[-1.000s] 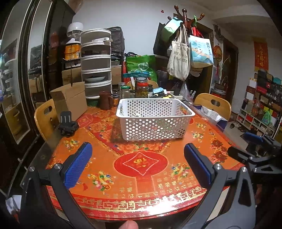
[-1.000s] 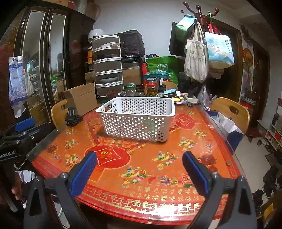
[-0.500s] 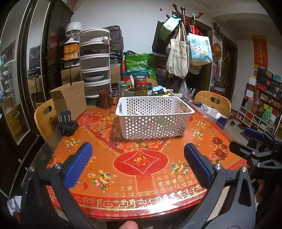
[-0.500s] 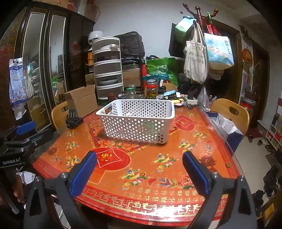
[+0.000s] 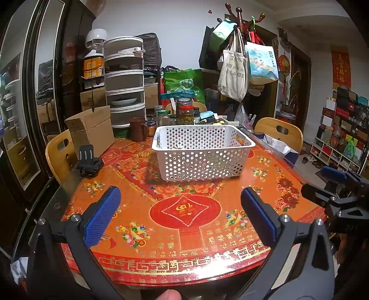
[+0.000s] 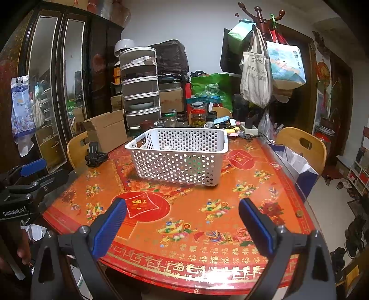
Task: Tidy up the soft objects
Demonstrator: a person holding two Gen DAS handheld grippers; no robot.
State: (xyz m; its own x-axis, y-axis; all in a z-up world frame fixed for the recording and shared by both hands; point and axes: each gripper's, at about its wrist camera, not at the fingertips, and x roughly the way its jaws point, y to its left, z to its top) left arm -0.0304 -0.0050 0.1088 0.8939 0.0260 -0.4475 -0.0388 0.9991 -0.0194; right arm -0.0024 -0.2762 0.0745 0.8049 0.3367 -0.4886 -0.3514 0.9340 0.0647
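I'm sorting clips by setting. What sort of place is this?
Most likely a home dining room: a round table with wooden chairs, food jars and a coat rack hung with bags.

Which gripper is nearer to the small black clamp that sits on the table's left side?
Left. The left gripper hovers near the black clamp; the right gripper is farther right.

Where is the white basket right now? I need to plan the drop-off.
The white basket stands mid-table in both views, ahead of both open grippers, just in front of the jars and right of the cardboard box.
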